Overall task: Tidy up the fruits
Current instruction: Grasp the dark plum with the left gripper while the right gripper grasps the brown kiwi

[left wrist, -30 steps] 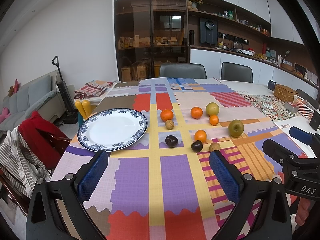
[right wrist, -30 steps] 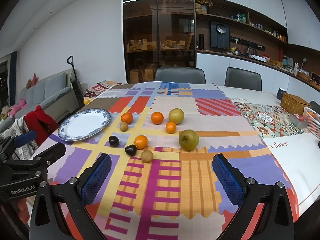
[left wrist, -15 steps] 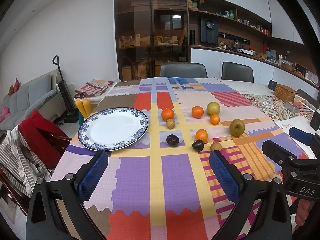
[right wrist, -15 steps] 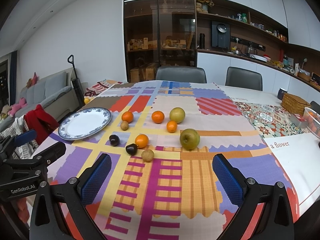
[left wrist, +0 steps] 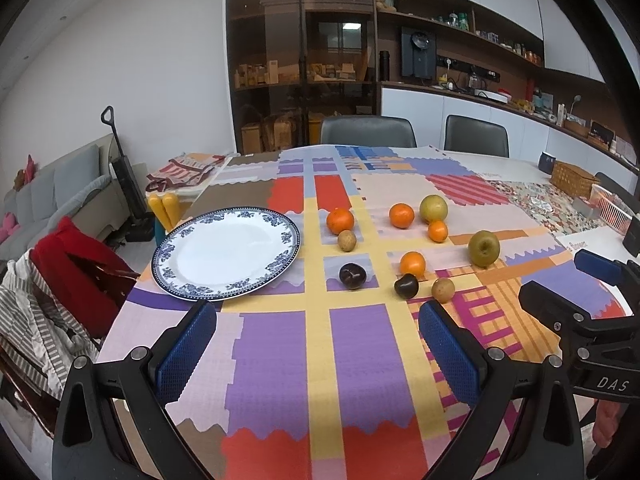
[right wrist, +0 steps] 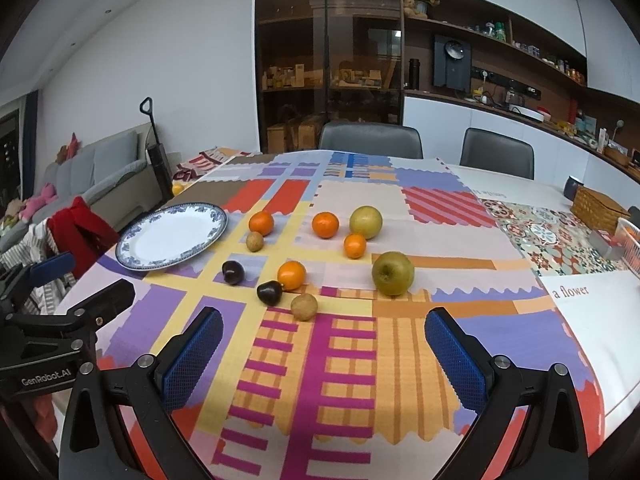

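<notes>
A blue-rimmed white plate (left wrist: 226,254) (right wrist: 172,236) lies bare at the table's left. Right of it lie loose fruits: several oranges (left wrist: 340,221) (right wrist: 291,275), two green apples (left wrist: 484,248) (right wrist: 393,273), two dark plums (left wrist: 352,275) (right wrist: 269,292) and two small brown fruits (left wrist: 443,289) (right wrist: 304,307). My left gripper (left wrist: 318,354) is open and empty over the near edge, short of the plate and plums. My right gripper (right wrist: 324,360) is open and empty, just short of the nearest brown fruit.
A patchwork cloth (left wrist: 352,364) covers the table. A wicker box (right wrist: 600,208) and a white basket (left wrist: 612,210) sit at the far right. Two chairs (right wrist: 370,140) stand behind the table. Clothes hang on a chair (left wrist: 60,280) at the left.
Both grippers have edged slightly forward toward the fruits, which sit a little lower in each view. Both stay open; no fruit has moved.
</notes>
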`<state>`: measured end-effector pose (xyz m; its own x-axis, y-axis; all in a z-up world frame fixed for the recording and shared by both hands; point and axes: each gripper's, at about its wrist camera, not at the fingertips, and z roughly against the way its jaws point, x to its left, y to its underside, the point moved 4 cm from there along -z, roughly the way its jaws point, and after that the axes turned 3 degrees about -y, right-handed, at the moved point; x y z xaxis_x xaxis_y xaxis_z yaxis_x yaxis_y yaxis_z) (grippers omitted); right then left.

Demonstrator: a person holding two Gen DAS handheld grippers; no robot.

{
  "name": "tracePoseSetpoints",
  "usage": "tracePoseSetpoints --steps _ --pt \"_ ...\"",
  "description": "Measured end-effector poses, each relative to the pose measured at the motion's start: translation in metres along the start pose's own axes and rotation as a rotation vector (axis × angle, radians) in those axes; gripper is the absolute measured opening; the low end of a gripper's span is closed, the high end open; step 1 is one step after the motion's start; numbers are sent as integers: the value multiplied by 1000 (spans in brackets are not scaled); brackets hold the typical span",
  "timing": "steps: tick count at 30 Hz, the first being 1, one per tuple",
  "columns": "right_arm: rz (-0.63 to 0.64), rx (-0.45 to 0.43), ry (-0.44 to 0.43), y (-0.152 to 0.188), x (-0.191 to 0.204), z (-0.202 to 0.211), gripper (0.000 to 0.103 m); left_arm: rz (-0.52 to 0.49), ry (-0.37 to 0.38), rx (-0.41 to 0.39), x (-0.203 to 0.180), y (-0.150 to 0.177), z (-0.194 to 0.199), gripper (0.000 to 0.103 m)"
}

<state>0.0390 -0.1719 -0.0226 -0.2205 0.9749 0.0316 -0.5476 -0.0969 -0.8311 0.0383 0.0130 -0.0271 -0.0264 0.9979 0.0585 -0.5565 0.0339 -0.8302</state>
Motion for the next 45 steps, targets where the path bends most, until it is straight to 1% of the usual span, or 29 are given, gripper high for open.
tracePoseSetpoints --steps 6,11,16,21,25,28,30,34,36,39,41,42,43,45 --pt "35 12 11 -4 7 -14 102 -22 6 8 5 -7 -15 103" --pt "50 27 14 -8 11 -30 102 -39 55 33 7 -14 -34 103" --pt "55 44 19 -12 12 -48 102 -85 87 28 6 -21 -53 103" --pt "74 64 27 -15 13 -67 102 -149 114 61 2 -24 -76 102" --pt "65 98 26 -14 9 -84 102 -192 135 87 -3 -22 -94 102" --pt "48 136 8 -9 7 -96 96 -211 148 107 -7 -21 -108 97" --pt "32 164 -6 -5 5 -105 94 -218 157 130 -9 -20 -118 90" --pt "5 201 -2 0 2 -116 84 -220 176 156 -13 -20 -135 85" --pt "-2 216 -3 1 1 -121 81 -221 199 174 -17 -20 -141 80" --pt "-11 239 -24 4 2 -125 75 -226 220 191 -22 -19 -149 76" --pt "-13 250 -36 6 3 -128 69 -229 232 209 -26 -19 -154 73" --pt "-13 257 -41 7 3 -129 68 -229 238 217 -27 -19 -157 71" --pt "-13 262 -44 8 4 -131 66 -226 242 225 -28 -18 -158 70" --pt "-9 275 -44 10 4 -133 60 -226 246 238 -30 -18 -162 69"
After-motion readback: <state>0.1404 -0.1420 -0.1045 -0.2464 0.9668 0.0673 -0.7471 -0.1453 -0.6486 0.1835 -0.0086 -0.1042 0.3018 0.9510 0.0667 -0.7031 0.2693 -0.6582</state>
